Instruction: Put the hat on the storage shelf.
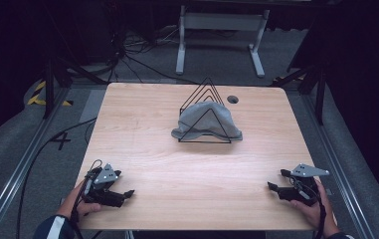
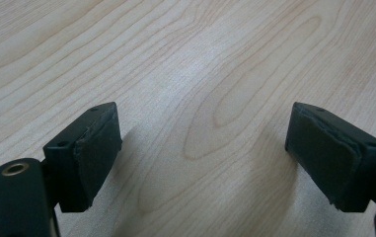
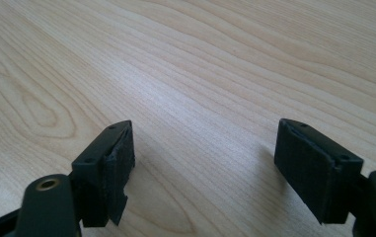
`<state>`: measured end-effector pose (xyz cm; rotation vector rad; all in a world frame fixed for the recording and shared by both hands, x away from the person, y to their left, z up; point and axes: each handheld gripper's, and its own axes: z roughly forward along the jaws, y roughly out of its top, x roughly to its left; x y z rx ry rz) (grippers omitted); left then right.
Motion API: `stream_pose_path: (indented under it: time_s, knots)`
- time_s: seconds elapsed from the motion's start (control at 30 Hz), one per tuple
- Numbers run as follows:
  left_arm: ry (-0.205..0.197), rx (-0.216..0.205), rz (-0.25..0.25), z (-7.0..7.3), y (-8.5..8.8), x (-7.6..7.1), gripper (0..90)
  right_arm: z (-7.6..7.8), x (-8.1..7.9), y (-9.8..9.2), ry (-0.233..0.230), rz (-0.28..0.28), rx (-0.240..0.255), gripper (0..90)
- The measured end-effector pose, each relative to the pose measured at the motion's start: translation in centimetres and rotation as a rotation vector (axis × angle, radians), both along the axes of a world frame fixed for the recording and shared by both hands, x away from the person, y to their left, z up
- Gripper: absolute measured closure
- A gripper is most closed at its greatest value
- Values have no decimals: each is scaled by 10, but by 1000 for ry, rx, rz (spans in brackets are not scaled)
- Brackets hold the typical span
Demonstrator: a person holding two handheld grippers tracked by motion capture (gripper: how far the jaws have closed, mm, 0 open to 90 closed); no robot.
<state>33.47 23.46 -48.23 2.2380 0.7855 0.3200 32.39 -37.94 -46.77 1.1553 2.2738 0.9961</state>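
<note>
Here is the pale wooden table with rounded corners [image 1: 142, 149], and toward its far middle stands a black wire rack of nested triangular frames [image 1: 205, 107]. A grey crumpled cloth [image 1: 204, 119] lies draped inside the rack, its edges spilling out onto the tabletop at the left and right of the front triangle. Just behind the rack to the right, there's a small dark round hole in the tabletop [image 1: 233, 99].

Down at the near left corner, the left gripper [image 1: 126, 193] rests low over the wood in the person's left hand [image 1: 80, 201], its jaws pointing in toward the middle of the table. From the left gripper view, the left gripper [image 2: 203, 148] has its jaws spread wide apart, released, with bare wood grain between the worn black pads [image 2: 94, 158].

Over at the near right corner, the right gripper [image 1: 272, 186] sits in the person's right hand [image 1: 312, 209], jaws pointing left across the table, a grey three-cornered plate on top. The right gripper view shows the right gripper [image 3: 203, 163] released too: jaws well apart, nothing between them, the left pad [image 3: 119, 173] ragged along its edge.

Both grippers are well apart from the rack and cloth, and from each other. Beyond the table lie grey carpet, loose black cables [image 1: 127, 55] and a white metal table frame [image 1: 222, 30].
</note>
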Motion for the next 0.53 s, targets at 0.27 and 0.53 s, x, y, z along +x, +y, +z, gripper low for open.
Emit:
stream_pose_path:
  time_s: [0.27, 0.53]
  knots:
    - [6, -3, 10, 0, -1, 0, 130, 0, 0, 0, -2, -3, -1, 238]
    - [12, 0, 10, 0, -2, 1, 116, 0, 0, 0, -2, -8, -1, 233]
